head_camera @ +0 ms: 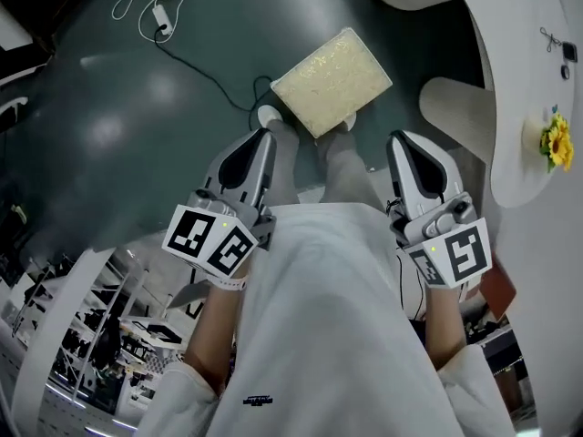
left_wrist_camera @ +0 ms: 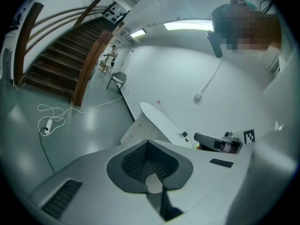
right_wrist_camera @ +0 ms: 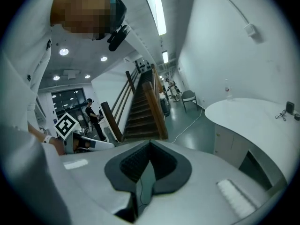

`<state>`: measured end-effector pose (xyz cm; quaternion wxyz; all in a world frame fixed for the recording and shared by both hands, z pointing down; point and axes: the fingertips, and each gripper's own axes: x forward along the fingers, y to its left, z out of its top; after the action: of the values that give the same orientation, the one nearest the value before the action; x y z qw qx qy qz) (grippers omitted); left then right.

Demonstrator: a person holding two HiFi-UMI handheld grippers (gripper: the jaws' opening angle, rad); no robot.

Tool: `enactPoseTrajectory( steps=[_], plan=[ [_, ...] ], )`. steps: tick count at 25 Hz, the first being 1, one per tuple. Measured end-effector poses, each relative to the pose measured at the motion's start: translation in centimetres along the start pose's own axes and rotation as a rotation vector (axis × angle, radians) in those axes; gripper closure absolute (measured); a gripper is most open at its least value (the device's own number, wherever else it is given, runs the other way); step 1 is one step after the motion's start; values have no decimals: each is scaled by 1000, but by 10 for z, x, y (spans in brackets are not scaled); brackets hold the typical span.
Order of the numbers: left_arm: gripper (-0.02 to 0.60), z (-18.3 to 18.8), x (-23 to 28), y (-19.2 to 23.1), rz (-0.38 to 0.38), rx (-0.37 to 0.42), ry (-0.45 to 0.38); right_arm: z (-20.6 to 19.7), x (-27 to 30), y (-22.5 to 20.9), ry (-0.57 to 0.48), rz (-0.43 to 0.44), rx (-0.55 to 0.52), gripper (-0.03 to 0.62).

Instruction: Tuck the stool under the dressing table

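The stool (head_camera: pixel 332 80), with a fuzzy cream rectangular cushion, stands on the dark green floor just ahead of the person's feet, left of the white dressing table (head_camera: pixel 519 80). My left gripper (head_camera: pixel 261 137) and right gripper (head_camera: pixel 397 140) are held in front of the body, short of the stool and apart from it. Both are shut with nothing between the jaws. The left gripper view shows its pads (left_wrist_camera: pixel 136 161) closed, the table's oval top (left_wrist_camera: pixel 159 118) and the right gripper (left_wrist_camera: pixel 218 142) beyond. In the right gripper view the table (right_wrist_camera: pixel 248 116) lies right. The stool is hidden in both gripper views.
A white cable with a power adapter (head_camera: pixel 159 12) lies on the floor at the far left. Yellow flowers (head_camera: pixel 556 142) and a small clip (head_camera: pixel 551 39) rest on the table. A wooden staircase (left_wrist_camera: pixel 61 55) and a chair (left_wrist_camera: pixel 119 78) stand farther off.
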<state>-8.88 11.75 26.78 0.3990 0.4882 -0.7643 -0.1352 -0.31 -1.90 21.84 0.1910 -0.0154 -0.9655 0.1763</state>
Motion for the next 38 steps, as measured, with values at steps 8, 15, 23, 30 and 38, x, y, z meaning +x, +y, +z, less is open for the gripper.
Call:
enactPoseTrajectory(
  steps=[8,15,23,30,38],
  plan=[
    [571,-51,6,57,13,-53,32,-48,51,14,55,33,-42,583],
    [571,-106,36,97,70,-103,50,-120,53,-38,-3,-253,137,585],
    [571,-191,109,135,40,-74,210,-187,63,-95,-20,-439,288,585],
    [505,-279,155,184,127,-229,290,-222,62,-117,-42,-499,292,585],
    [402,-327,190,223,163,-333,322,-264,63,-131,-23,-530,308,585]
  ],
)
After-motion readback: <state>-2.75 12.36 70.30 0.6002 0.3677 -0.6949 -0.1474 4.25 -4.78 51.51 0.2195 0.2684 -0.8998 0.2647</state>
